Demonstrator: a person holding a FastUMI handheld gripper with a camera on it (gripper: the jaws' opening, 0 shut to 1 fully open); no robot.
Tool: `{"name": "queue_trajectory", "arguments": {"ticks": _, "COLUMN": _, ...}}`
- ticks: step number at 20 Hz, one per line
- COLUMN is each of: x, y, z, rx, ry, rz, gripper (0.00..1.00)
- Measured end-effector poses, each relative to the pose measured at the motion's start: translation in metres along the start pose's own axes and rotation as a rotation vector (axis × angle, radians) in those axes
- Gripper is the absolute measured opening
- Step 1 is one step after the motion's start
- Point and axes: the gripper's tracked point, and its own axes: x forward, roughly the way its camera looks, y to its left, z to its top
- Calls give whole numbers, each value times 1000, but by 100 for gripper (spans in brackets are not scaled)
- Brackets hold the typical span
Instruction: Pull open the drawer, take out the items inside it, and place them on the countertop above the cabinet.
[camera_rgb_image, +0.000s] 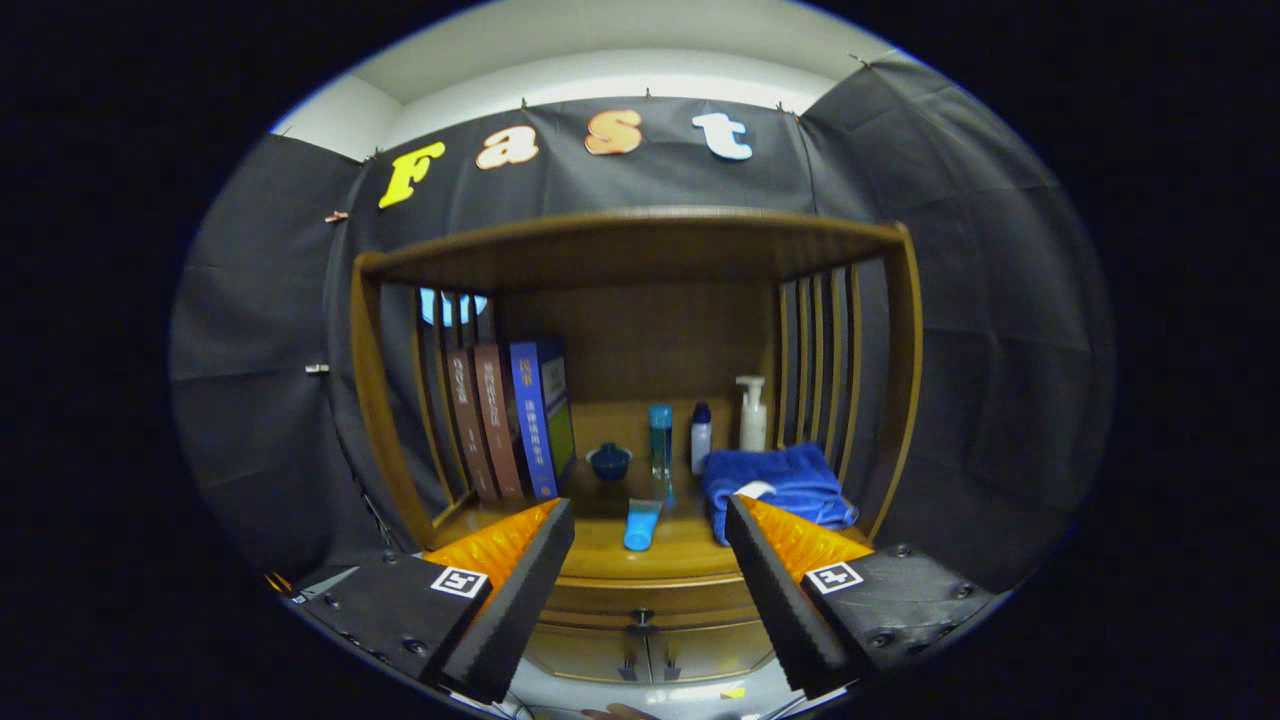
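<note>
Here my gripper (650, 510) hangs in front of a wooden cabinet (900, 380) with slatted sides, my two fingers spread wide apart and pressing on nothing. Between them, down low, I see the cabinet's drawer front with a small dark knob (641, 618), and the drawer looks shut; I cannot see anything inside it. Below it are two cupboard doors (650, 655) side by side. Above the drawer lies the wooden countertop (660, 555). A light blue tube (641, 524) lies on it just ahead of my fingers, between them. Beyond it stand a small dark blue lidded bowl (609, 461), a tall clear blue bottle (660, 437), a small white bottle with a dark cap (701, 435) and a white pump bottle (752, 413). A folded blue towel (775, 483) sits just beyond my right finger. Beyond my left finger, a row of upright books (505, 418), two brown and one blue, leans against the slats.
</note>
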Motion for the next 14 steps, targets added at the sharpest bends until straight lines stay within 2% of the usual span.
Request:
{"name": "queue_trajectory", "arguments": {"ticks": 5, "x": -44, "y": 2, "z": 39, "rx": -36, "ry": -73, "rz": -19, "gripper": 100}}
{"name": "queue_trajectory", "arguments": {"ticks": 9, "x": -60, "y": 4, "z": 41, "rx": -26, "ry": -85, "rz": -9, "gripper": 99}}
{"name": "queue_trajectory", "arguments": {"ticks": 14, "x": -57, "y": -2, "z": 36, "rx": -13, "ry": -65, "rz": -12, "gripper": 100}}
